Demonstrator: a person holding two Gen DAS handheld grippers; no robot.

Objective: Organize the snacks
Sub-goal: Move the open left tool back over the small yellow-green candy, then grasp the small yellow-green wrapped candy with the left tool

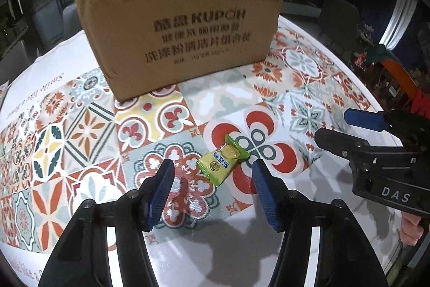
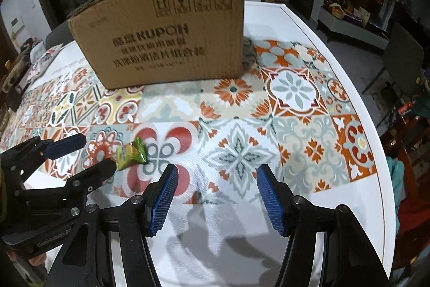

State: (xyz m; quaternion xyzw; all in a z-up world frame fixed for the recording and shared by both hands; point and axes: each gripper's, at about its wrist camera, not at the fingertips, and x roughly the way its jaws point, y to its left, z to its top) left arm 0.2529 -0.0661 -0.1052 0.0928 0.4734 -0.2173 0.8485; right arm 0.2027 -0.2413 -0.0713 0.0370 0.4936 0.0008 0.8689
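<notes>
left wrist view: snack packet (image 1: 219, 164) lies untouched between parted left gripper (image 1: 212, 166) pads.

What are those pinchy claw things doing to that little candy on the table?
A person holds a gripper in each hand. The left gripper is open, its fingers on either side of a small yellow-green snack packet lying on the patterned tablecloth, not squeezing it. The right gripper is open too, over bare cloth beside it, holding nothing. A cardboard box stands behind the packet, farther back on the table.
</notes>
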